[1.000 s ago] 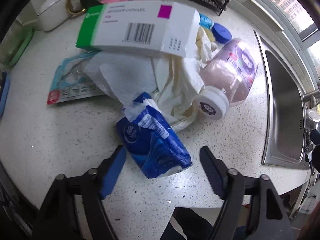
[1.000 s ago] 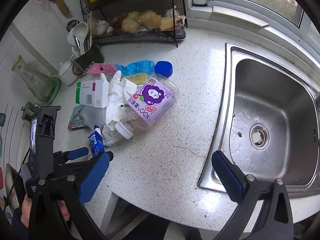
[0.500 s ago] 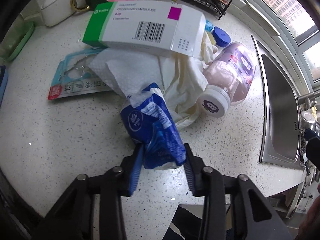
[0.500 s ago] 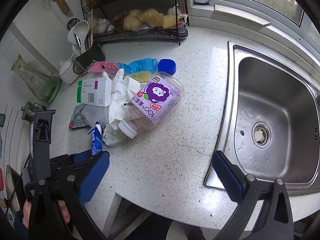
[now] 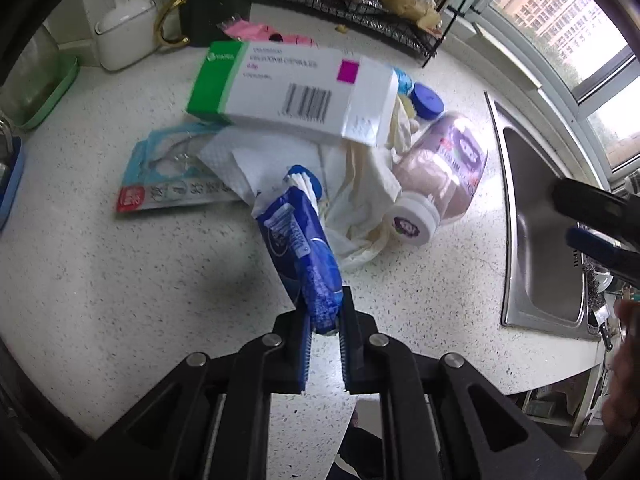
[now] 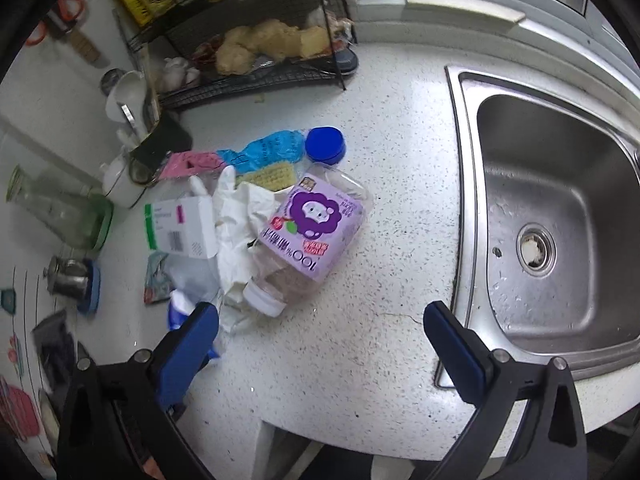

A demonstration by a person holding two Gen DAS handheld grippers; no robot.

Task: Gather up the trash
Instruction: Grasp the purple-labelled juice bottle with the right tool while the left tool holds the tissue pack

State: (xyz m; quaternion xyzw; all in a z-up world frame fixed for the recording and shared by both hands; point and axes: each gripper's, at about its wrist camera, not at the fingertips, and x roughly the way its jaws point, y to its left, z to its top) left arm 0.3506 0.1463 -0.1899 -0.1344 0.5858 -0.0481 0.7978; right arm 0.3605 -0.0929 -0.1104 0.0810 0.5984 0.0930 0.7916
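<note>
Left gripper [image 5: 325, 312] is clamping the near end of a blue tissue pack [image 5: 305, 248] — pads pressing on both sides, the pack sticking up and away from the fingers with its far end over the trash pile. Right gripper [image 6: 320, 328] is hanging over the speckled white surface [image 6: 360, 360] with jaws wide apart, nothing between them. Just past the pack a crumpled white glove [image 5: 368, 200] and a sheet of paper towel [image 5: 256, 156] are lying in a heap; a green-and-white medicine box [image 5: 296, 92] is resting on top of them. Beside the glove, a clear bottle with a purple label [image 6: 316, 232] is lying on its side, white cap toward the surface edge. A blue lid [image 6: 325, 145], a light-blue wrapper [image 6: 264, 152] and a pink wrapper [image 6: 188, 162] are sitting behind the bottle; a flat printed packet [image 5: 168, 180] is lying left of the towel. Steel sink [image 6: 560, 216] is on the right — well apart from the pile.
</note>
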